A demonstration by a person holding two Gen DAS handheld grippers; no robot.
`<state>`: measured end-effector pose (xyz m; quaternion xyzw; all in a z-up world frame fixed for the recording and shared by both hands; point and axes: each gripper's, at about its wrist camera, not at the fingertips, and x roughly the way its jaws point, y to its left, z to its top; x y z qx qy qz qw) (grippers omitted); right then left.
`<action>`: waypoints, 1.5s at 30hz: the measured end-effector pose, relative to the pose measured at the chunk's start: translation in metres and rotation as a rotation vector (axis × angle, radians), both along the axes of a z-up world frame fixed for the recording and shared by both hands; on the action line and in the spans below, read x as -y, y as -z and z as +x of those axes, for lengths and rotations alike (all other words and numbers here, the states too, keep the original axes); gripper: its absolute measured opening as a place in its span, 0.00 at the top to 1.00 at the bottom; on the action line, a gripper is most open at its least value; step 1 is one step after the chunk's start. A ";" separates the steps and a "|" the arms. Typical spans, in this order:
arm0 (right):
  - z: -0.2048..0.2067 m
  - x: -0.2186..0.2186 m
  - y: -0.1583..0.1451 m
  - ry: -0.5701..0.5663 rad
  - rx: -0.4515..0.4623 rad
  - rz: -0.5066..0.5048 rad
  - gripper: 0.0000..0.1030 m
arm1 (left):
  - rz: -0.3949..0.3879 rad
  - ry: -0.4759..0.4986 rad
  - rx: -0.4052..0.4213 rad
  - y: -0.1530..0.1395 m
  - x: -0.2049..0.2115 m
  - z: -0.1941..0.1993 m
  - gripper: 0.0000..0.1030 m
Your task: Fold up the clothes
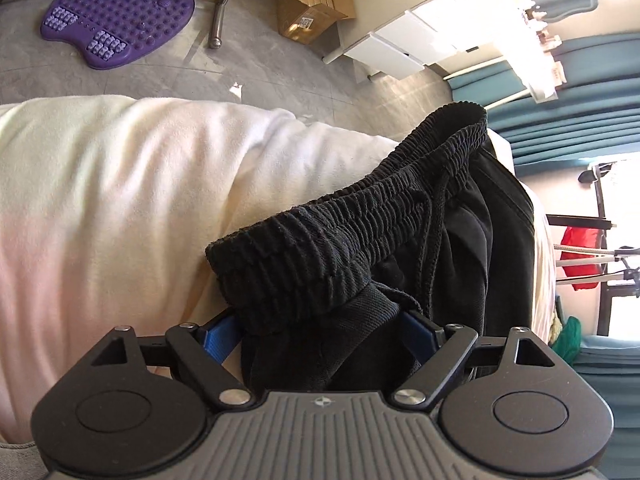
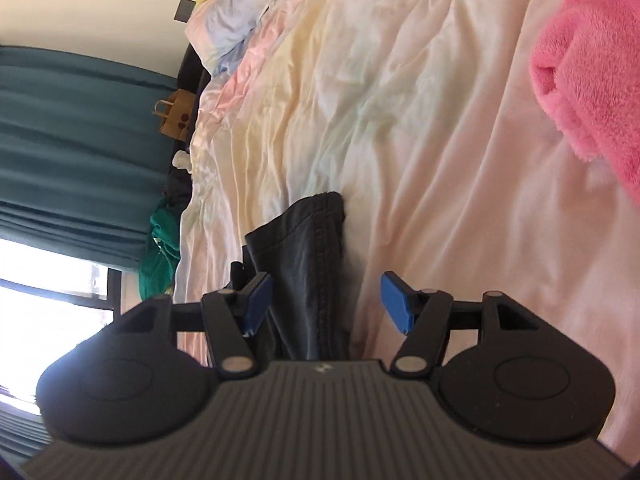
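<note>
Black shorts (image 1: 360,232) with a ribbed elastic waistband and drawstring lie on the pale bed sheet (image 1: 120,200). In the left wrist view my left gripper (image 1: 320,336) has its blue pads wide apart, with bunched waistband cloth lying between them. In the right wrist view my right gripper (image 2: 326,304) is open, its blue pads (image 2: 394,304) spread. A dark hem end of the shorts (image 2: 312,248) lies between the pads, touching the left one and apart from the right one.
A pink fluffy garment (image 2: 592,80) lies on the bed at upper right. Crumpled pastel bedding (image 2: 240,20) sits at the far end. Beyond the bed edge are a purple mat (image 1: 116,20), a cardboard box (image 1: 312,4), white drawers (image 1: 400,48) and teal curtains (image 2: 80,140).
</note>
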<state>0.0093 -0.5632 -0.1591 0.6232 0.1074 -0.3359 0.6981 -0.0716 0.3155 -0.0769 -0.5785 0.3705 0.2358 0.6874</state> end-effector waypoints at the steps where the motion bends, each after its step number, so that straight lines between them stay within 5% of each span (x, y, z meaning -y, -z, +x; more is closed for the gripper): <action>1: 0.003 0.005 0.004 -0.026 -0.018 -0.027 0.39 | -0.009 -0.002 0.006 0.001 -0.001 0.000 0.17; 6: 0.029 0.013 0.026 -0.152 0.054 0.000 0.39 | -0.026 0.002 0.058 0.001 0.000 -0.007 0.16; 9: 0.048 0.008 0.021 -0.205 0.019 -0.061 0.46 | -0.054 0.005 0.115 -0.001 -0.001 -0.014 0.16; 10: 0.052 0.006 0.017 -0.216 0.003 -0.098 0.60 | -0.071 0.009 0.150 -0.001 -0.002 -0.018 0.15; 11: 0.056 0.003 0.011 -0.223 -0.014 -0.142 0.87 | -0.083 0.012 0.188 -0.002 -0.003 -0.023 0.14; 13: 0.053 -0.001 0.000 -0.190 -0.010 -0.212 0.93 | -0.088 0.013 0.268 -0.005 -0.003 -0.029 0.14; 16: 0.046 -0.004 -0.013 -0.161 0.064 -0.268 0.93 | -0.082 0.030 0.307 -0.009 0.000 -0.029 0.14; 19: 0.044 -0.003 -0.012 -0.154 0.065 -0.264 0.93 | -0.026 0.078 0.237 -0.013 0.009 -0.014 0.15; 21: 0.043 -0.001 -0.008 -0.151 0.052 -0.245 0.93 | 0.030 0.109 0.174 -0.016 0.018 -0.003 0.33; 23: 0.041 0.002 0.000 -0.143 0.035 -0.200 0.93 | 0.139 0.145 0.091 -0.022 0.032 0.011 0.37; 27: 0.041 0.001 0.008 -0.142 0.008 -0.182 0.93 | 0.264 0.226 0.024 -0.028 0.048 0.035 0.78; 32: 0.034 -0.007 -0.007 -0.115 0.060 -0.232 0.93 | 0.244 0.198 0.143 -0.043 0.041 0.013 0.91; 36: 0.005 -0.014 -0.021 -0.032 0.183 -0.195 0.93 | 0.144 0.140 0.276 -0.058 0.020 -0.018 0.92; 42: -0.005 -0.017 -0.042 -0.036 0.215 -0.225 0.93 | 0.047 0.128 0.368 -0.080 -0.008 -0.053 0.92; 45: 0.004 -0.017 -0.060 -0.049 0.230 -0.237 0.93 | 0.073 0.114 0.430 -0.094 -0.009 -0.044 0.93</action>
